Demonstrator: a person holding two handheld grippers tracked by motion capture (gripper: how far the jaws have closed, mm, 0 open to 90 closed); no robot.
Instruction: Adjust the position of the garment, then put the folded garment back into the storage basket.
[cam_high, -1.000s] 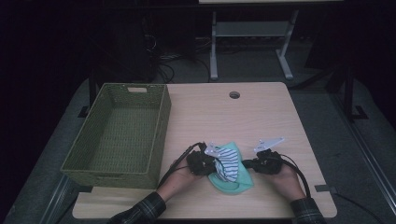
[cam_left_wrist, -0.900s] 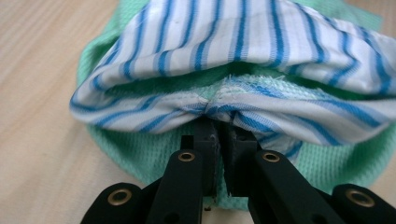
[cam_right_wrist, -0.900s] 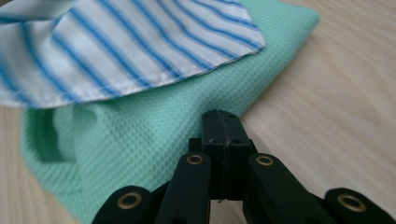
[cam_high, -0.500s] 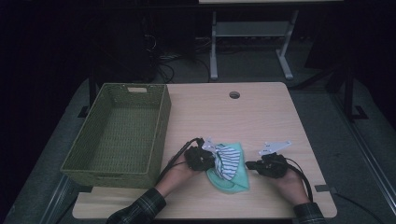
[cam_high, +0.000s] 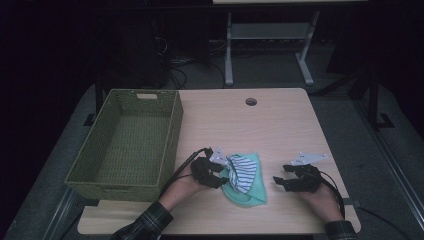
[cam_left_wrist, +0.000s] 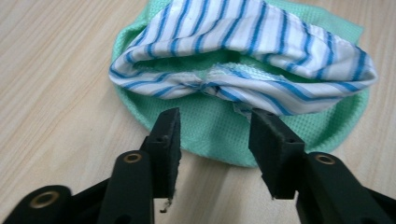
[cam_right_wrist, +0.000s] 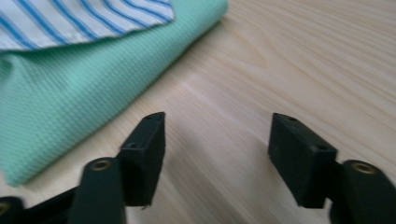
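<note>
Both grippers low over the table (cam_high: 280, 125), fingers just opened, empty, flanking the cloths (cam_high: 245, 177).

1. Left gripper (cam_high: 220, 172), near the table's front edge, points rightward, its jaws having just been opening, nothing between them.
2. Right gripper (cam_high: 278, 182), well to the right, points leftward; its jaws have just been opening, with nothing between them.
3. Both forearms enter from the near edge.
</note>
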